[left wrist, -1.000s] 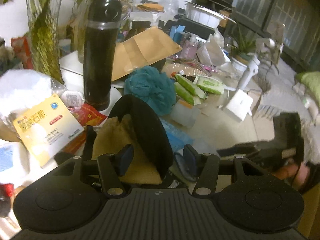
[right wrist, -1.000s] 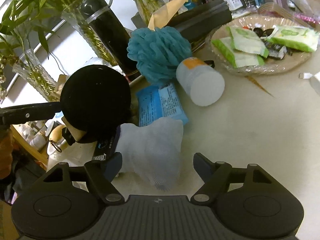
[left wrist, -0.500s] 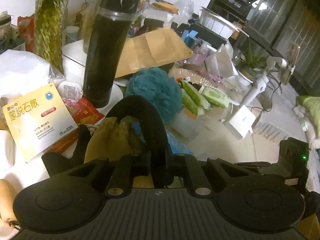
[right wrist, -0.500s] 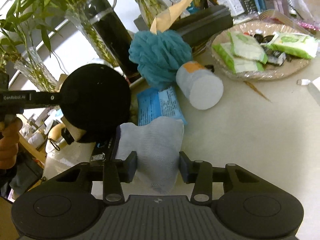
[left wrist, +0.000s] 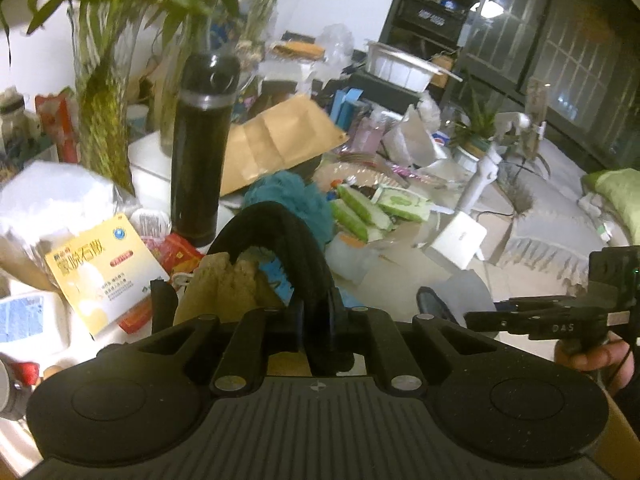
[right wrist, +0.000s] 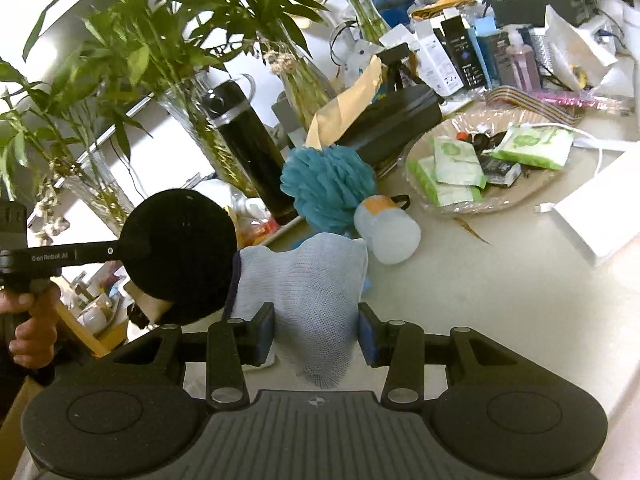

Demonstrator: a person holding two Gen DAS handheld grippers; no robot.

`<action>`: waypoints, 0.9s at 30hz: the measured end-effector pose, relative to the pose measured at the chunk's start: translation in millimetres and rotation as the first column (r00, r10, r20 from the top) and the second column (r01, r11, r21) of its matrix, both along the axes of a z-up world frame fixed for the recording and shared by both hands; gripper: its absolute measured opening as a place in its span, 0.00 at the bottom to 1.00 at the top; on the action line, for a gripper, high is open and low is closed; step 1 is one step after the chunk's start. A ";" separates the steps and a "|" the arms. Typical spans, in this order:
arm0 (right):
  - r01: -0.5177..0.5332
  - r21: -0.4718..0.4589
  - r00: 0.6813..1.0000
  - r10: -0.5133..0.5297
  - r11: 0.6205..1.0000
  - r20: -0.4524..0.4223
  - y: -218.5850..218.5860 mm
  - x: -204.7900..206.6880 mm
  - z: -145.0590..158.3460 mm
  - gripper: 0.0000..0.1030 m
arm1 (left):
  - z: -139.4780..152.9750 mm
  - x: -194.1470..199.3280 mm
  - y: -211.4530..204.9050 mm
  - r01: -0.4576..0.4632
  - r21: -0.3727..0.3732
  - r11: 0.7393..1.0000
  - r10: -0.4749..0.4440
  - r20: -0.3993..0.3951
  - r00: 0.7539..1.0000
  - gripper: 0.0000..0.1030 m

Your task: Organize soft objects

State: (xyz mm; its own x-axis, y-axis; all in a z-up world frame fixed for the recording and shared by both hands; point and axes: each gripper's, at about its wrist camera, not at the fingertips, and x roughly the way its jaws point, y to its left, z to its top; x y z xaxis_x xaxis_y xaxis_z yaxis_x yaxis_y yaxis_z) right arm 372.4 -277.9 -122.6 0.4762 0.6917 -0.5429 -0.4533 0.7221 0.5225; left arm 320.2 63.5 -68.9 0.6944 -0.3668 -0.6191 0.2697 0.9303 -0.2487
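Left tongs (left wrist: 316, 316) clamped tight on the edge of a black soft disc (left wrist: 288, 256), a tan cloth (left wrist: 228, 284) bunched just left of it. Seen from the right wrist, the same black disc (right wrist: 178, 256) held up at the left of the scene, above the near edge of the bench (right wrist: 500, 280).

Right tongs (right wrist: 316, 334) closed partway onto a pale blue knit cloth (right wrist: 308, 284), both pads touching its sides, its lower end hanging down between them. Cloth raised, upper edge overlapping the view of a teal bath pouf (right wrist: 328, 192) farther back. White bottle with an orange band (right wrist: 386, 232) lying on its side, touching the pouf on the right. Black flask (right wrist: 248, 148) upright just left of the pouf, glass vases of green bamboo (right wrist: 200, 120) behind it.

Far right on the bench, a shallow dish (right wrist: 480, 204) with green-and-white packets (right wrist: 532, 148). White flat box (right wrist: 596, 220) near the right edge.

From the left wrist: yellow medicine box (left wrist: 100, 268) lying at near left, brown paper envelope (left wrist: 276, 144) propped behind the flask.
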 end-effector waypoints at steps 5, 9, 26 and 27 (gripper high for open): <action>-0.005 -0.015 0.999 0.006 1.000 0.040 -8.3 -12.9 31.1 0.44 | 18.7 -9.1 -2.0 0.008 -0.009 1.000 -0.008 0.034 0.999 0.10; 0.001 -0.040 0.998 0.001 0.999 0.067 -15.2 -19.5 55.4 0.44 | 32.1 -15.0 -3.1 0.003 -0.042 0.999 -0.001 0.056 0.998 0.10; 0.024 -0.088 0.990 -0.011 0.996 0.139 -21.2 -59.1 120.1 0.44 | 87.1 -35.2 -32.1 0.023 -0.021 1.000 -0.020 0.122 0.992 0.10; 0.023 -0.092 0.990 -0.010 0.995 0.138 -20.7 -61.8 120.1 0.44 | 87.8 -35.8 -34.0 0.023 -0.007 1.000 -0.022 0.119 0.993 0.10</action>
